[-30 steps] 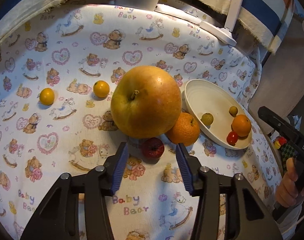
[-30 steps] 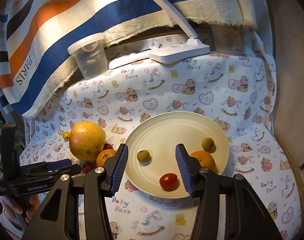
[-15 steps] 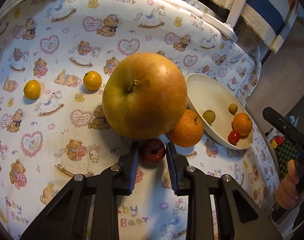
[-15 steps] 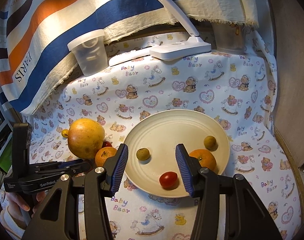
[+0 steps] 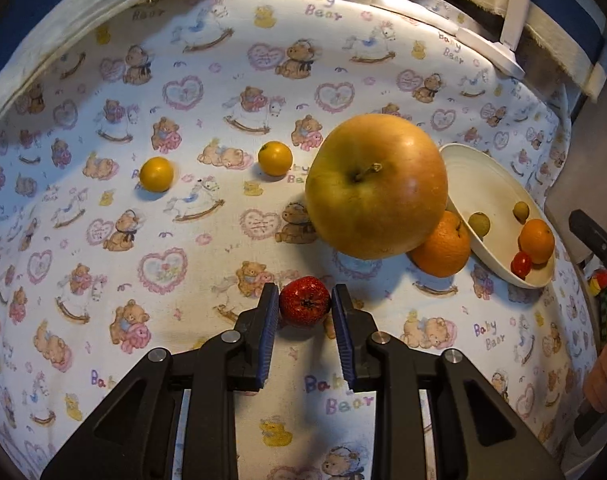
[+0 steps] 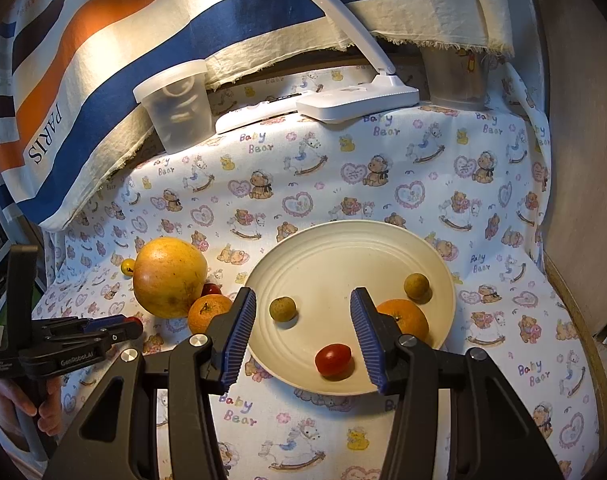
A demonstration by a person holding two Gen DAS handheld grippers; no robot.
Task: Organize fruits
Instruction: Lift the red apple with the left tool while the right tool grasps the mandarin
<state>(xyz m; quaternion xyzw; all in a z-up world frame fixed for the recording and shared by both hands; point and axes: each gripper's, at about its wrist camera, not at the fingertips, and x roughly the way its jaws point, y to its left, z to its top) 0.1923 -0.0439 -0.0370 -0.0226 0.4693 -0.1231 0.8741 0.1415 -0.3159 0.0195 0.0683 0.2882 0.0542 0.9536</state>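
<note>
Plate (image 6: 443, 280): four small fruits in. On cloth (image 5: 183, 280), outstanding: large apple (image 5: 375, 188), orange (image 5: 443, 248), two yellow fruits. Left gripper (image 5: 304, 308): clamped on small red fruit (image 5: 303, 306), near plate. Right gripper (image 6: 303, 320): part-open, empty.

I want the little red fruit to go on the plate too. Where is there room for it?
The round cream plate is bare across its far half, behind the two small green-brown fruits. The near right side is crowded by the small orange and red cherry tomato. Left of the plate, the big yellow apple and another orange leave no room.
</note>
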